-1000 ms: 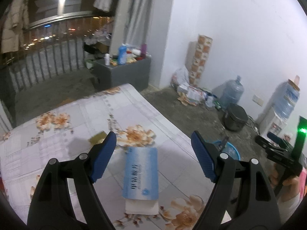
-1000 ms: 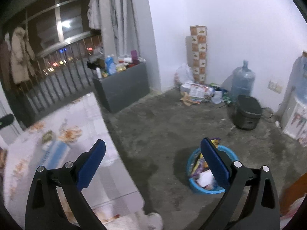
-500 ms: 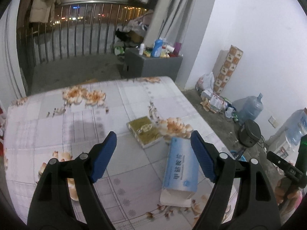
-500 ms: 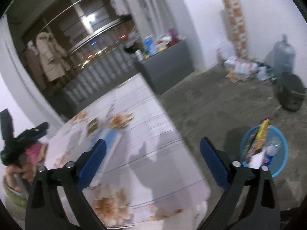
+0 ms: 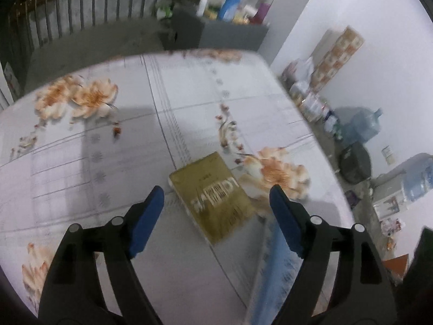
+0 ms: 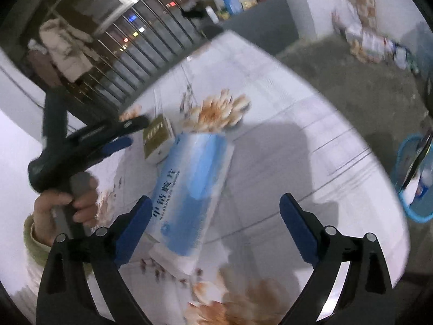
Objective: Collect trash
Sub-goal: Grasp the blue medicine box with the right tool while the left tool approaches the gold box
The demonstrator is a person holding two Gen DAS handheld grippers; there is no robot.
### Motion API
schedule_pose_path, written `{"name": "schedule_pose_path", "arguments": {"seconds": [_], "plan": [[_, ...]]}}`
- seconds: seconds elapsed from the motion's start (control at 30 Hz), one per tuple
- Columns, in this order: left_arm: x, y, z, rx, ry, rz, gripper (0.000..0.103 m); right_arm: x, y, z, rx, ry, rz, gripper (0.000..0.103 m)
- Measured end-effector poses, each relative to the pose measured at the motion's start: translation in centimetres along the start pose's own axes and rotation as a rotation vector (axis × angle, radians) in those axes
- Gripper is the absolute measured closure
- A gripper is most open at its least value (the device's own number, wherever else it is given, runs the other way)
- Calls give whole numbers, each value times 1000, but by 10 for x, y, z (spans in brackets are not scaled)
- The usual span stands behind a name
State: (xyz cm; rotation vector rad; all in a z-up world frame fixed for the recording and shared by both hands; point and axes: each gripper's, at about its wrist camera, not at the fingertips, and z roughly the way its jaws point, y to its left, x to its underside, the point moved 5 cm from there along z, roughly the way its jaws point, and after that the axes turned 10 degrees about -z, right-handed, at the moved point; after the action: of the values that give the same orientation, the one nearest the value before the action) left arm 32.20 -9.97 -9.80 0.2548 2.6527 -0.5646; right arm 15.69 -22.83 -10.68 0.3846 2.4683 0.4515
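A flat gold box [image 5: 213, 203] lies on the flower-patterned tablecloth [image 5: 81, 162]. My left gripper [image 5: 216, 192] hovers just above it; its jaws are opening and the pads touch nothing. A long blue and white tissue pack [image 5: 278, 270] lies beside the box, to the right. In the right wrist view that tissue pack [image 6: 189, 184] stretches ahead of my right gripper [image 6: 215, 200], which stands open above its near end. The gold box [image 6: 158, 138] sits behind the pack, under the left gripper [image 6: 132, 132], held by a hand [image 6: 67, 203].
A blue basin [image 6: 414, 178] holding wrappers stands on the concrete floor, right of the table [image 6: 297, 149]. A grey cabinet [image 5: 230, 32] with bottles, water jugs [image 5: 362, 127] and a black pot [image 5: 354, 165] line the wall. A railing runs behind.
Both grippers swung toward the table and came down. The left moved from the blue pack to over the gold box. The right turned from the floor and basin to the blue pack.
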Motion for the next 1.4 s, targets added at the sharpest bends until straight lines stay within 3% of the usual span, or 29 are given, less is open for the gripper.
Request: {"name": "schedule_pose_path", "arguments": {"seconds": [0.13,0.27,0.4,0.53,0.73,1.23,1.4], "plan": [[-7,2,29,-76,7,28,27,3,16,25,45,38,2,7],[-6,1,40,-100,-1,86,30,7,31,42,82,61,-41,7],[-3,-1,38,-75,-25,151,36,11,41,45,90,72,-146,7],[9,3,28,-38,-37,187,37,16,38,37,63,73,-180,20],[44,1,12,55,3,209,38,23,27,23,1,89,-208,28],[159,-45,-26,251,119,321,40,71,-4,-30,-56,126,-342,30],[168,-43,-32,248,111,322,40,73,-20,-43,-20,109,-323,30]]}}
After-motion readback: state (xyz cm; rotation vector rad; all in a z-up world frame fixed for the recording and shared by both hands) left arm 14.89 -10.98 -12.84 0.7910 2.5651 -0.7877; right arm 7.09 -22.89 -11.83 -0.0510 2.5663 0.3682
